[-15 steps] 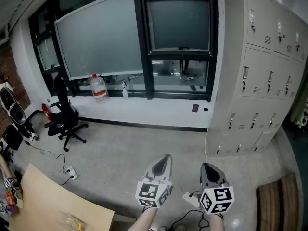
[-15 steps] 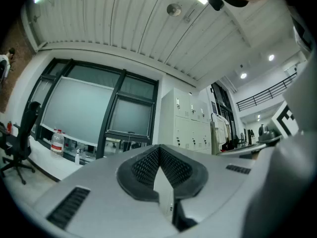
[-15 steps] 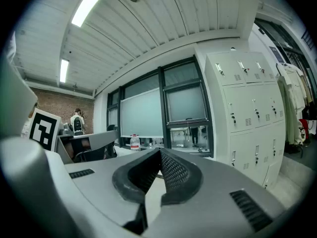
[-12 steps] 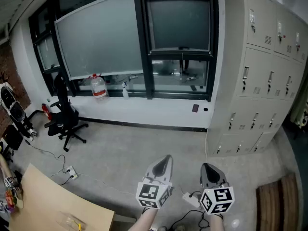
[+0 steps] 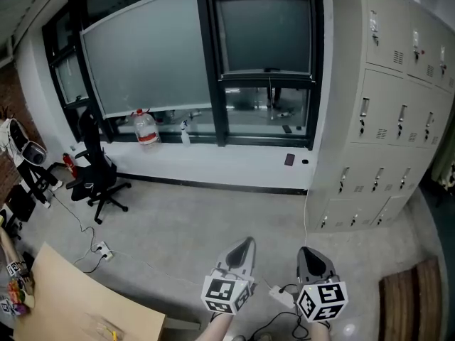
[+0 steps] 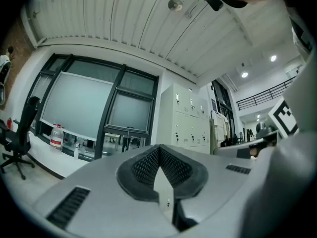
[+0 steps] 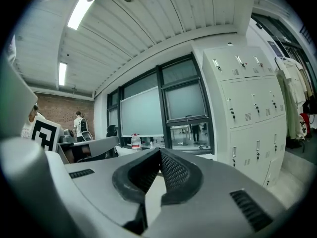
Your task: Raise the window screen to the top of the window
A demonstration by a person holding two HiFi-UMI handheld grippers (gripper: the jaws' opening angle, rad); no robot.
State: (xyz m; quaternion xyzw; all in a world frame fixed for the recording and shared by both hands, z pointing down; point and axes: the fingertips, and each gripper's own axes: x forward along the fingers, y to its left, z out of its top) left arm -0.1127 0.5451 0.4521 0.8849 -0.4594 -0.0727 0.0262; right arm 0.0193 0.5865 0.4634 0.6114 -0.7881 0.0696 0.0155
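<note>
Slightly lower than before, the left gripper (image 5: 244, 246) and the right gripper (image 5: 308, 254) hang side by side over the floor (image 5: 178, 226), each with jaws pressed together on nothing. The window screen (image 5: 264, 34) covers the upper half of the window (image 5: 264, 111), well apart from both.

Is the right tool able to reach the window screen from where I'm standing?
Probably not yet. The right tool sits low near the body, and a stretch of floor separates it from the window screen. Nothing blocks the path, so stepping forward should do.
</note>
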